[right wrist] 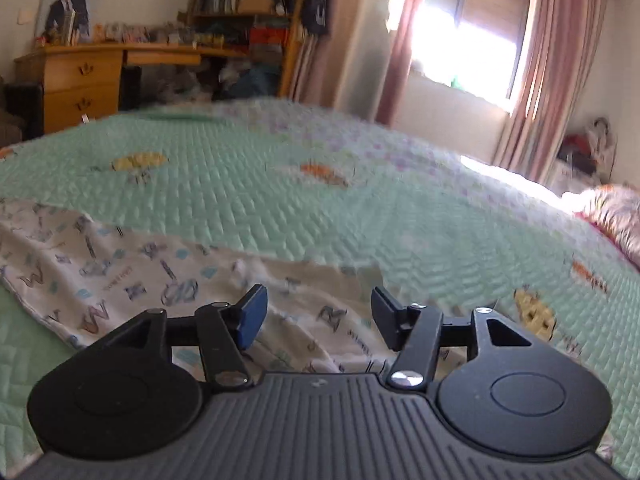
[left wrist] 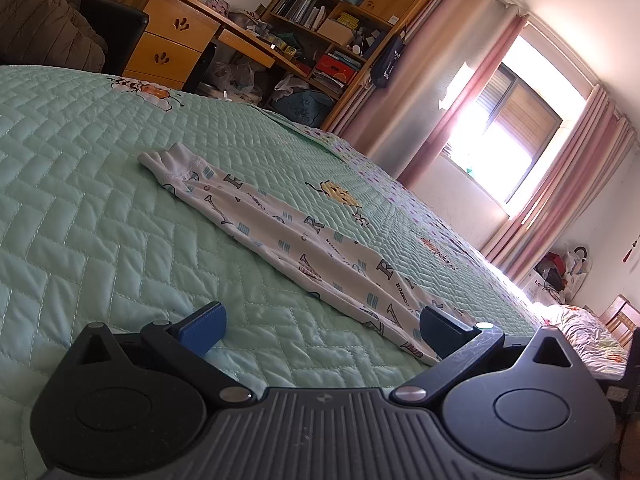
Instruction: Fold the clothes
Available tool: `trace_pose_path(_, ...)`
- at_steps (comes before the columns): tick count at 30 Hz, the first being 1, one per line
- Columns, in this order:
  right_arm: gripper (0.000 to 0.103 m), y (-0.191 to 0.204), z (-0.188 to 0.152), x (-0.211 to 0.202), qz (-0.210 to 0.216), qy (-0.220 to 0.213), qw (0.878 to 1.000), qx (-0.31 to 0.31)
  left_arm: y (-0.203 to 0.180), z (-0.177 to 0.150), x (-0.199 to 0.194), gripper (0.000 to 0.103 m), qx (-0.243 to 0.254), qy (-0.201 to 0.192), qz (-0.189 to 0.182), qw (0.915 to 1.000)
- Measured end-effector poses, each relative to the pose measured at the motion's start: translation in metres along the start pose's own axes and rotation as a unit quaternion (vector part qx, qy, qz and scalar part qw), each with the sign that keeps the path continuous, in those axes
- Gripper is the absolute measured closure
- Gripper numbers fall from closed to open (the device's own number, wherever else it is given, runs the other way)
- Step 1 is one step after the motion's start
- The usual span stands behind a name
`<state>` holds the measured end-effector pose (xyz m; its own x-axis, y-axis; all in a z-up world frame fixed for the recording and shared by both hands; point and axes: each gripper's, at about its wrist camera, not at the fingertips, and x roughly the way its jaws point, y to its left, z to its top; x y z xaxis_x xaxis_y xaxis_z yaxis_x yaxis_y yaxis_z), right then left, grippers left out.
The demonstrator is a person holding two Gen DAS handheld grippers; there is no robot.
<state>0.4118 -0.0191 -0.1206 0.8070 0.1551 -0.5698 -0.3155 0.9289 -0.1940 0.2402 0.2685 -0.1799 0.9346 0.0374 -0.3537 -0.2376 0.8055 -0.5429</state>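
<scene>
Left wrist view has the left hand-held gripper (left wrist: 320, 330) low over a bed (left wrist: 80, 208) covered with a mint-green quilted spread, its two blue-padded fingers (left wrist: 202, 330) set wide apart with nothing between them. A white garment printed with letters (left wrist: 280, 236) lies flat on the spread as a long narrow strip, running from the middle left of the frame down to the lower right, where its near end lies just beside the right-hand finger. In the upper part of the frame stand a wooden desk with drawers (left wrist: 172, 36) and a crowded bookshelf (left wrist: 340, 16); pink curtains (left wrist: 440, 92) frame a bright window (left wrist: 508, 128) at upper right.

Right wrist view, somewhat blurred, shows the right hand-held gripper (right wrist: 318, 316) just above the same garment (right wrist: 120, 272), which spreads across the lower left and centre of the frame and passes beneath the fingers. Its fingers are also parted and grip nothing; whether they touch the cloth cannot be told. Green spread fills the middle of the frame, with the desk (right wrist: 80, 76) at upper left and the window (right wrist: 472, 28) at upper right.
</scene>
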Motion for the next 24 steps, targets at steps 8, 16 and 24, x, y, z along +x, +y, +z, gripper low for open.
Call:
trace_pose_path(8, 0.034, -0.024, -0.033, -0.056, -0.035, -0.049, 0.998, 0.013, 0.0, 0.0, 0.0, 0.001, 0.0, 0.0, 0.0, 1.0)
trace_pose_path(16, 0.032, -0.173, -0.124, -0.104, -0.135, 0.007, 0.967, 0.214, -0.001, 0.0, 0.001, 0.001, 0.002, 0.001, 0.002, 1.0)
trace_pose_path(24, 0.031, -0.19, -0.133, -0.127, -0.135, -0.038, 0.965, 0.221, -0.004, 0.001, 0.003, 0.001, 0.008, 0.006, 0.009, 0.9999)
